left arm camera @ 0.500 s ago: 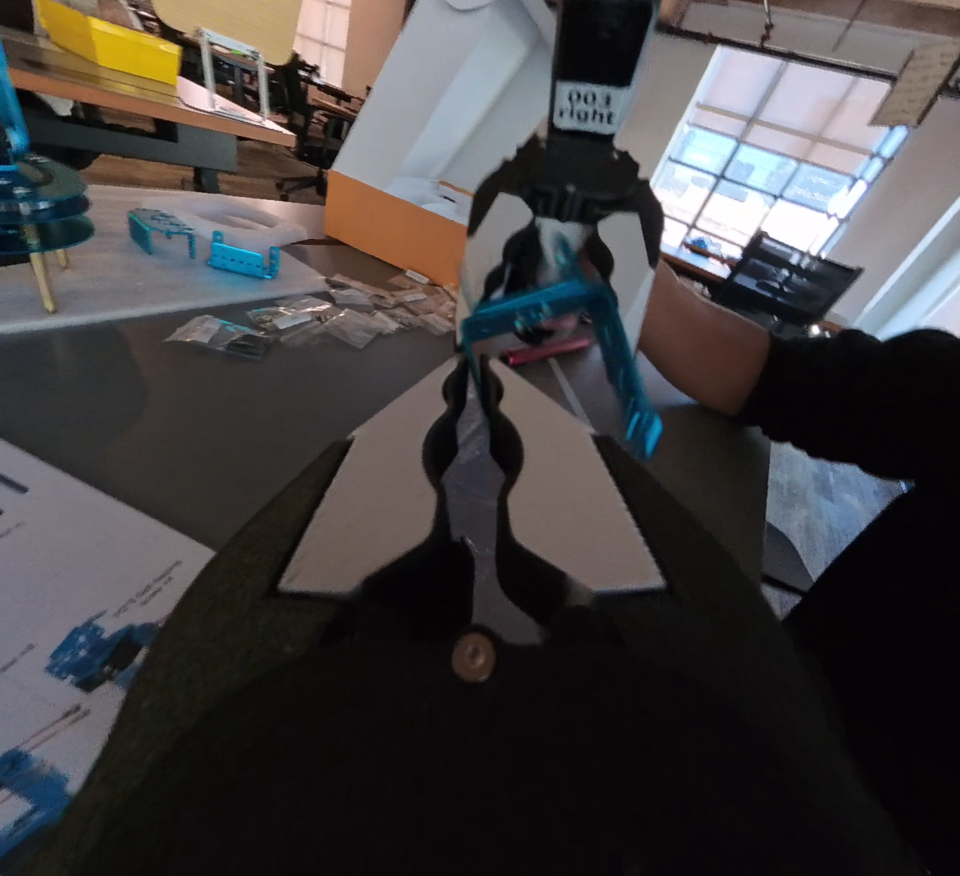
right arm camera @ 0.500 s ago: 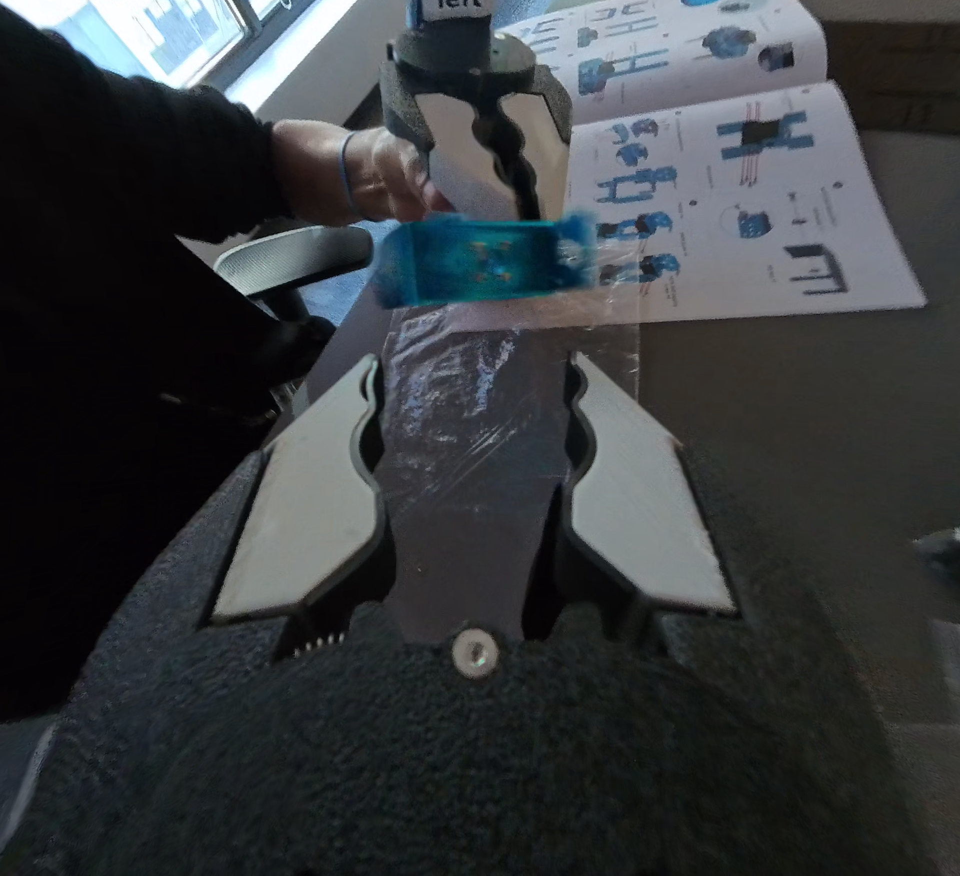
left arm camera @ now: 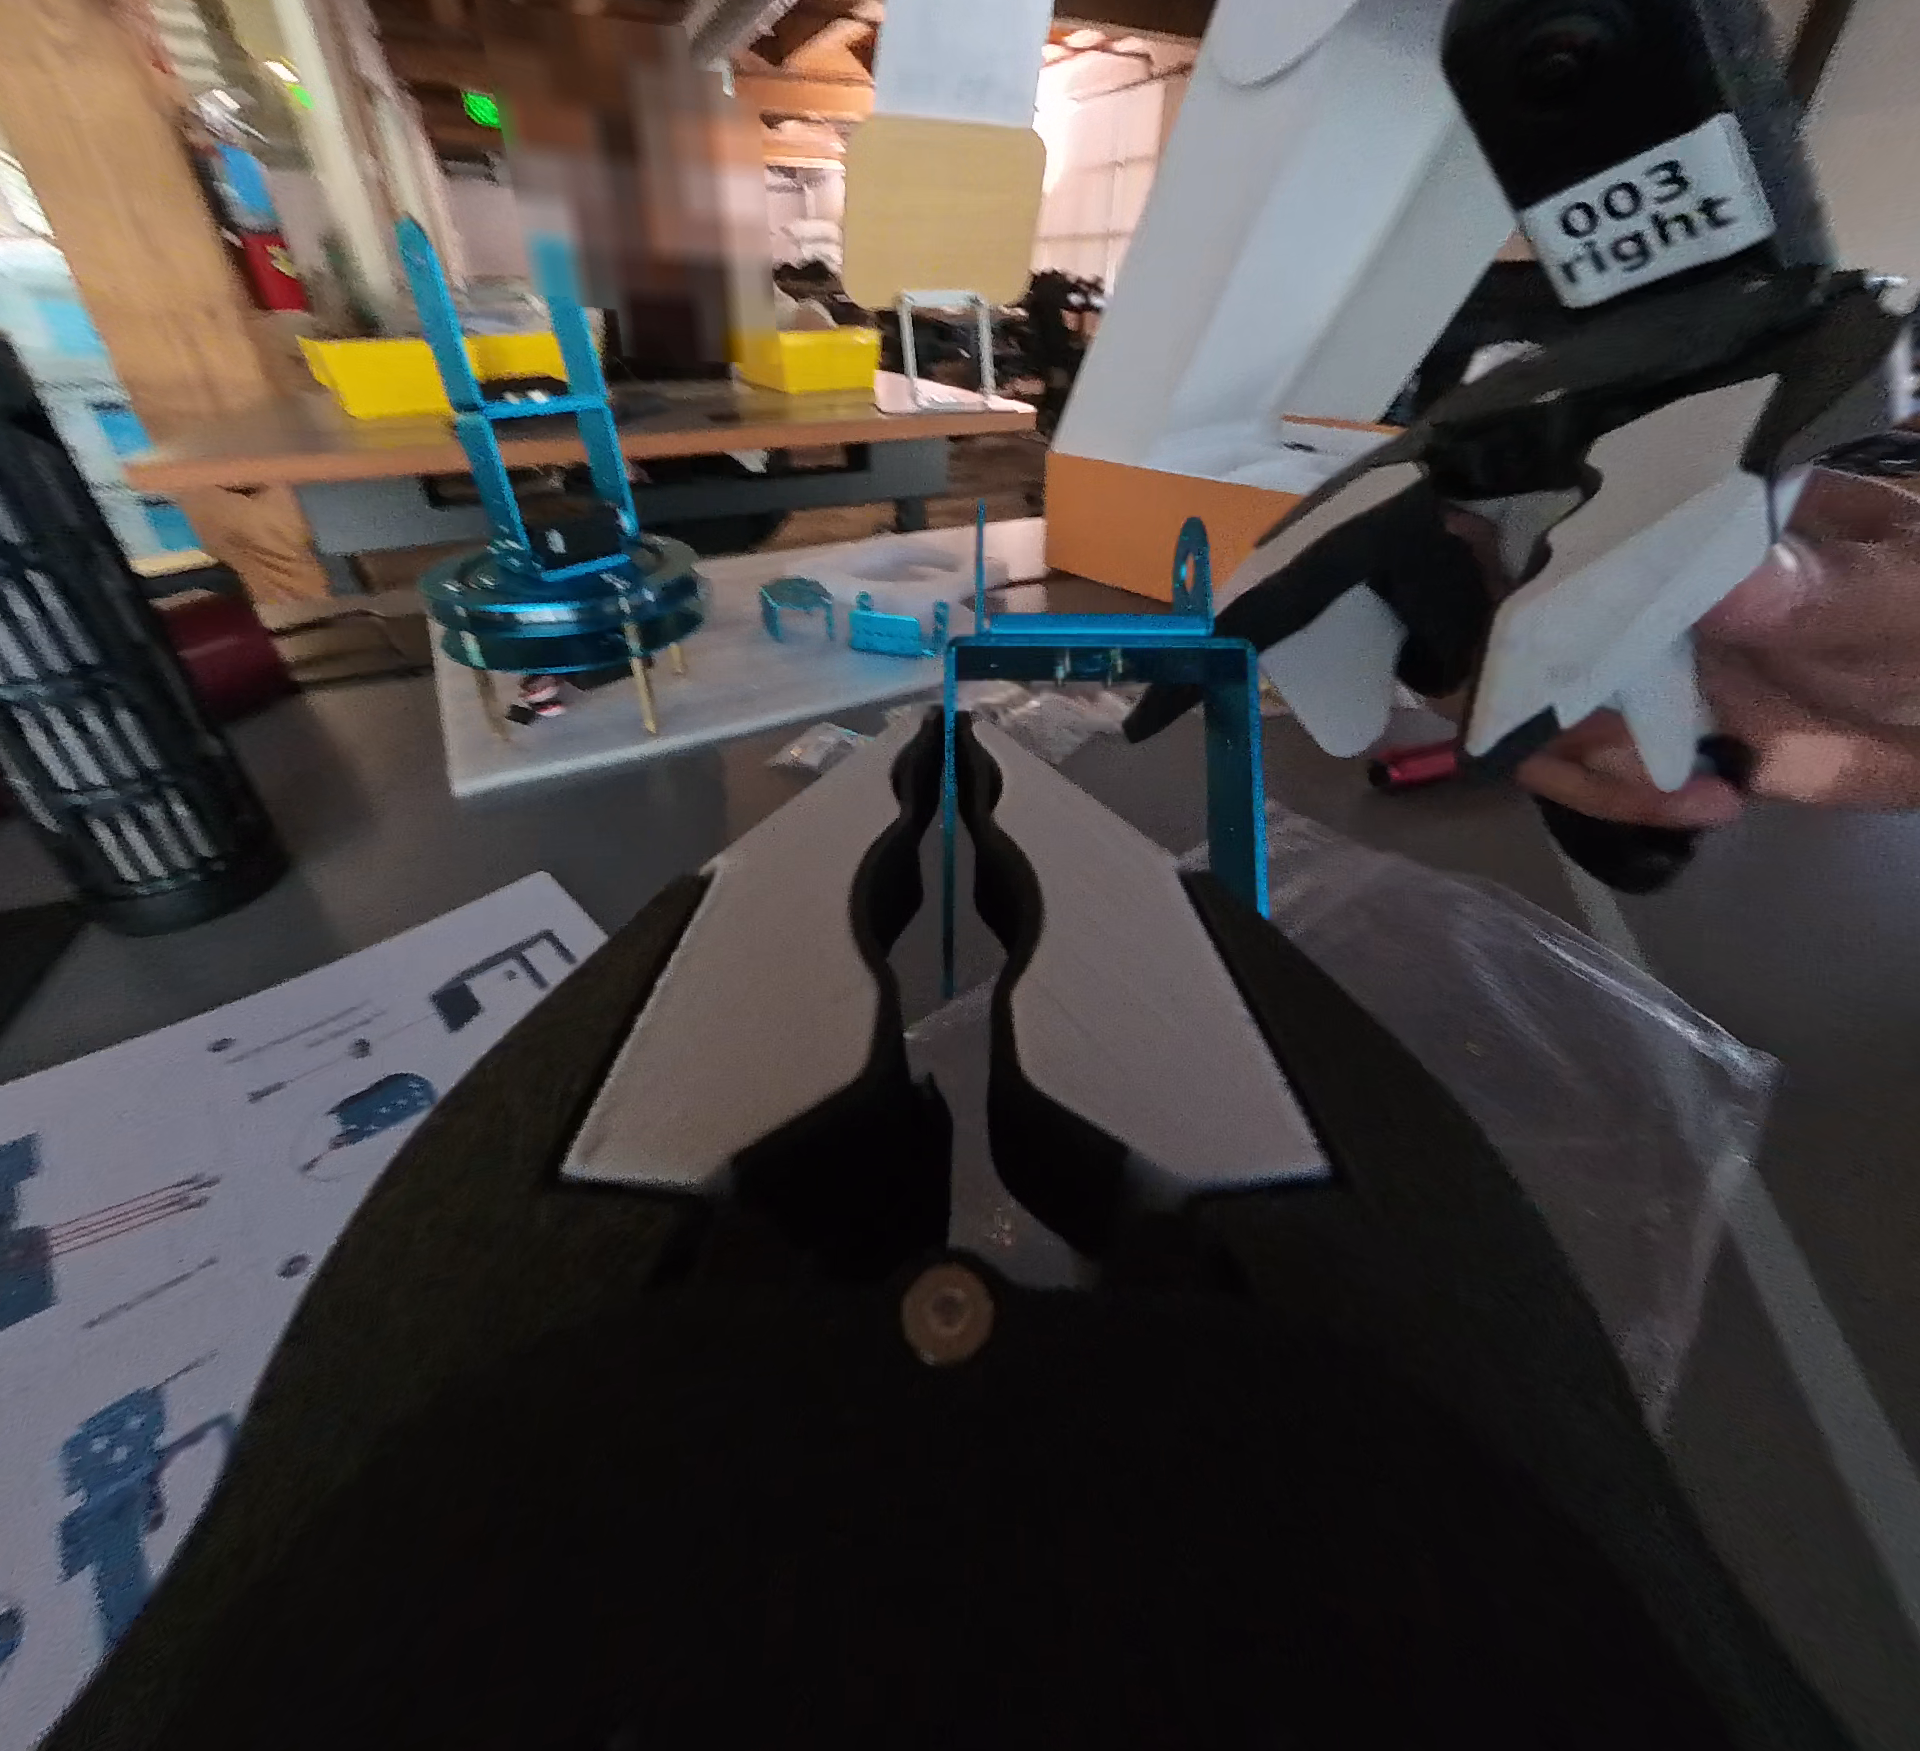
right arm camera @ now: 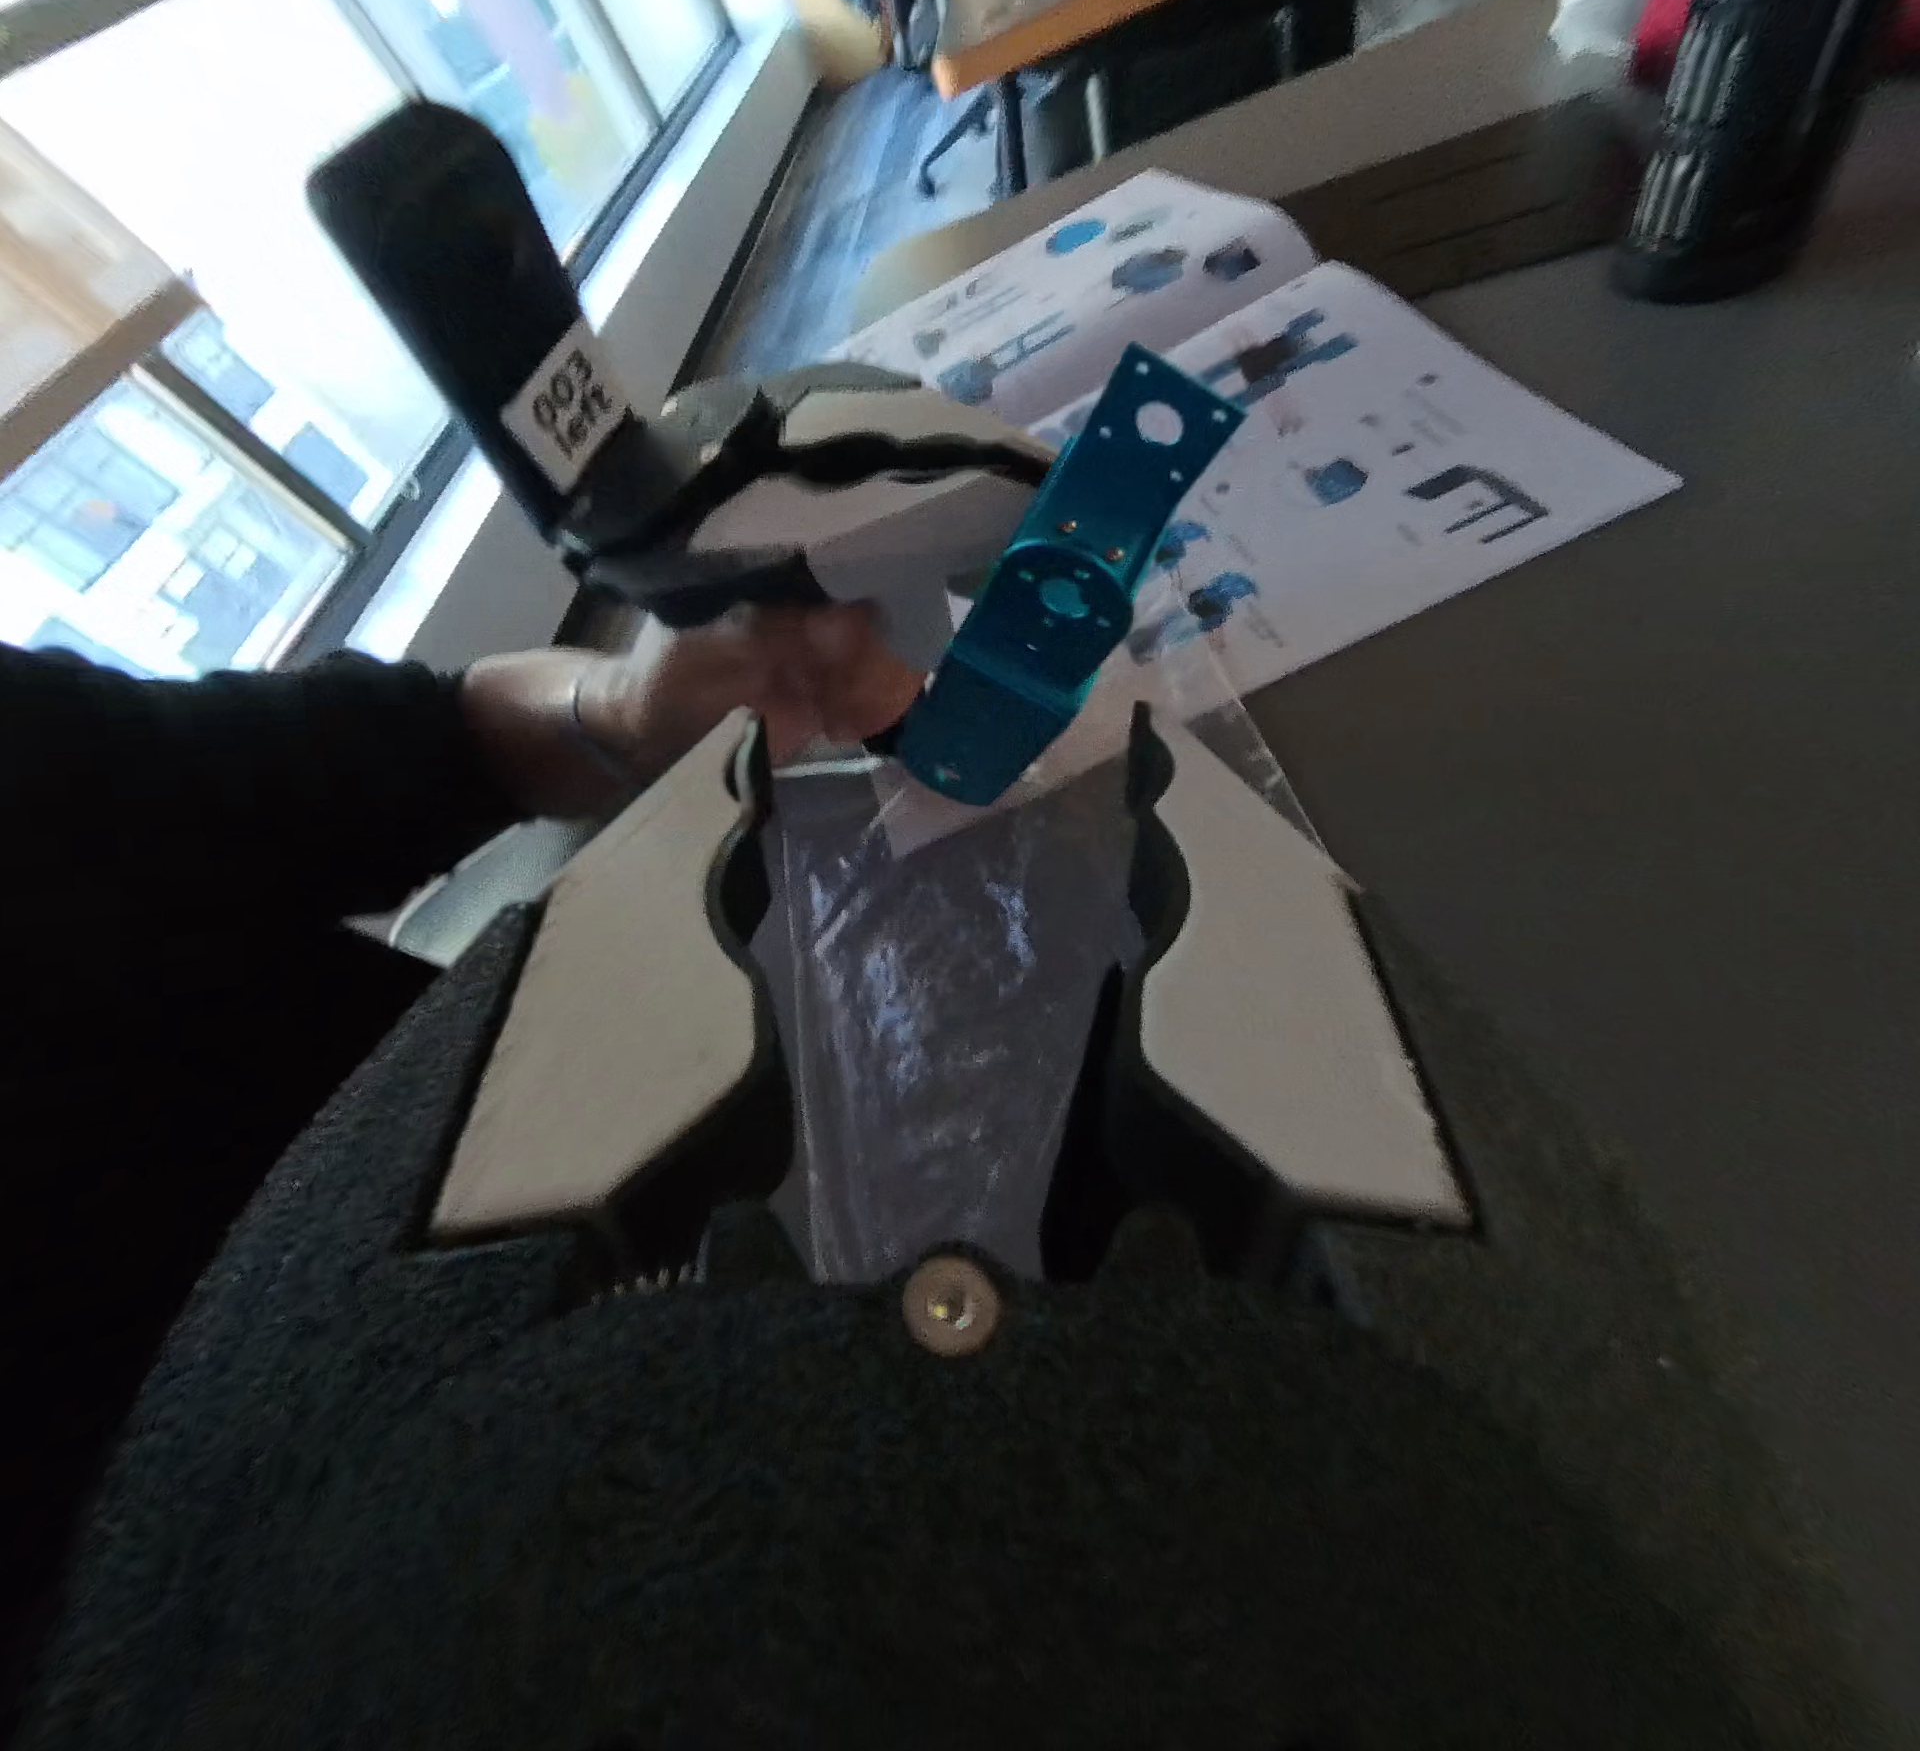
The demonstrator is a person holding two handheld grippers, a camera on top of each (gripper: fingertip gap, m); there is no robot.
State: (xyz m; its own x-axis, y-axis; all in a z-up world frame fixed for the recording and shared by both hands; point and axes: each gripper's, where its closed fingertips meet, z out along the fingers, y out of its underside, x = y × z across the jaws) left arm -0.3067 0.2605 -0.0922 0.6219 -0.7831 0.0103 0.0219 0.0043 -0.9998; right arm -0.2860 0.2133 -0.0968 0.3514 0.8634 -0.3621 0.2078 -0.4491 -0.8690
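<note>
My left gripper [left arm camera: 948, 735] is shut on one thin leg of a blue U-shaped metal bracket [left arm camera: 1101, 657] and holds it above the grey table [left arm camera: 416, 828]. The bracket's other leg hangs down on the right. In the right wrist view the bracket [right arm camera: 1039, 621] stands tilted in the left gripper [right arm camera: 997, 480], just beyond my right gripper [right arm camera: 945, 766]. The right gripper is open and empty. It also shows in the left wrist view [left arm camera: 1423, 714], close beside the bracket's right corner, apart from it. A clear plastic bag [right arm camera: 935, 963] lies on the table under both grippers.
An open instruction booklet [right arm camera: 1382, 475] lies on the table. A blue round base with upright arms [left arm camera: 561, 600] stands on a white pad [left arm camera: 675, 725] beside small blue brackets [left arm camera: 883, 631]. An orange and white box [left arm camera: 1195, 454] and a black mesh cylinder [left arm camera: 94, 735] stand nearby. My hands' fingertips stand some 6 cm from each other.
The left gripper has swung round with the bracket, which now stands turned with one leg hanging. The right gripper has shifted to the bracket's right side and stays open.
</note>
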